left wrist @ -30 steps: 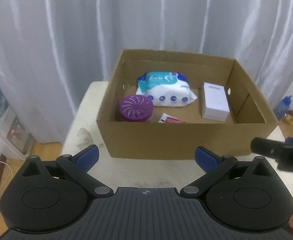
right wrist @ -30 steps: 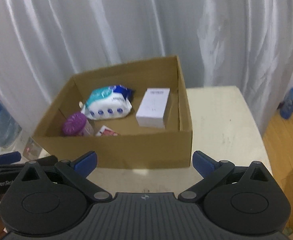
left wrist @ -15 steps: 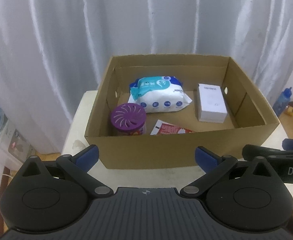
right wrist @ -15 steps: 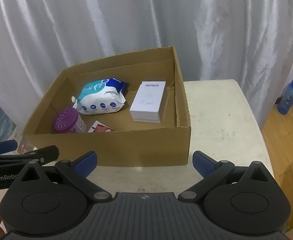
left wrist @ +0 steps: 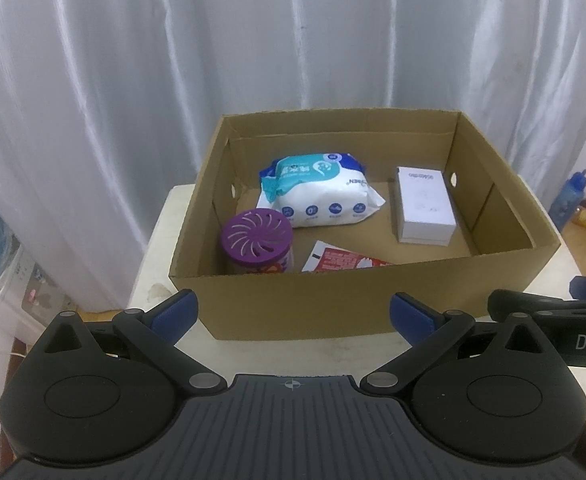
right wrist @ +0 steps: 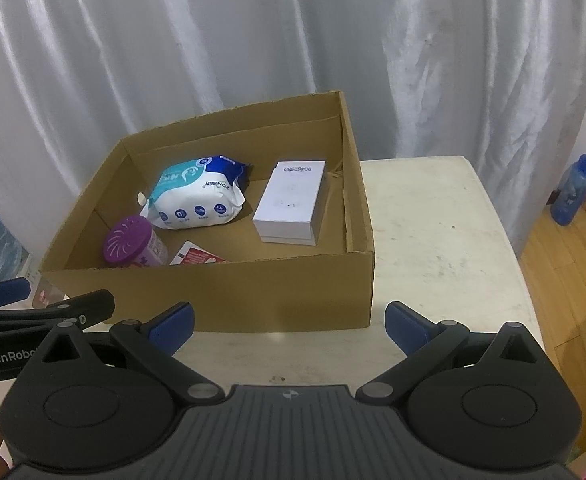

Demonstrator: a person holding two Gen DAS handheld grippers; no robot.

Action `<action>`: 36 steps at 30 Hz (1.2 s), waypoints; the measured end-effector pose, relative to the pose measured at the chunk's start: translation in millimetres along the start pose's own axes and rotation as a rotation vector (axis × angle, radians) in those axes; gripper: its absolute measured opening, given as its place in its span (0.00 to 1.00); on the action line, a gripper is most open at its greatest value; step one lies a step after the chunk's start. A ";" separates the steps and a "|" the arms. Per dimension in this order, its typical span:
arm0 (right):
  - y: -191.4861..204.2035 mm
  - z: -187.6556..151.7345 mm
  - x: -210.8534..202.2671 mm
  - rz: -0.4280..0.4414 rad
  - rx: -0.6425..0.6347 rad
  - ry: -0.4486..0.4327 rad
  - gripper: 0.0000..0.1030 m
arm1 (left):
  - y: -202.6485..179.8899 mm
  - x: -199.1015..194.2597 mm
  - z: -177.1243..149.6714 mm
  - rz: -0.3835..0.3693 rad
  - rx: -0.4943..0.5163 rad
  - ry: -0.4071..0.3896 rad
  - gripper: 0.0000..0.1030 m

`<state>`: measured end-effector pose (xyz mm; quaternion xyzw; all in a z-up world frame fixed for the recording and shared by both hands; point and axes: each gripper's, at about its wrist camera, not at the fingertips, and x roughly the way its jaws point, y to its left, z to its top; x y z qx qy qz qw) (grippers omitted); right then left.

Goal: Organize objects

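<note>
white curtains behind; cardboard box's (left wrist: 333,300) near wall half-hides red packet (left wrist: 345,261); both tools (left wrist: 293,314) (right wrist: 289,320) spread, empty.

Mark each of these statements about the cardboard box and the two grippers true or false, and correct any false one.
1. The purple-lidded jar stands inside the cardboard box. True.
2. The white box lies on the table outside the carton. False: it lies inside, near the carton's right wall.
3. The wipes pack sits between the jar and the white box, nearer the back wall. True.
4. The left gripper is clamped on the red-and-white sachet. False: it is open and empty; the sachet lies on the carton floor.
5. The right gripper is open, in front of the carton. True.
</note>
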<state>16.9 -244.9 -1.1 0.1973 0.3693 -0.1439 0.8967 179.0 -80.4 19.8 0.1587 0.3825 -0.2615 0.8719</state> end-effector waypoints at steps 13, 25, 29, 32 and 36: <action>-0.9 -0.3 -3.7 0.003 0.008 -0.003 1.00 | 0.5 -2.8 1.1 0.005 0.010 -0.010 0.99; 0.5 0.7 -6.9 0.006 0.008 -0.005 1.00 | 2.7 -5.8 -0.1 0.003 0.012 -0.017 0.99; 0.4 0.9 -6.3 0.006 0.008 -0.004 1.00 | 3.0 -6.4 -0.2 0.005 0.015 -0.023 0.99; 0.4 1.0 -6.2 0.006 0.008 -0.003 1.00 | 3.0 -7.2 -0.3 0.006 0.015 -0.023 0.99; 0.4 1.0 -6.2 0.006 0.008 -0.004 1.00 | 2.9 -7.5 -0.3 0.005 0.015 -0.023 0.99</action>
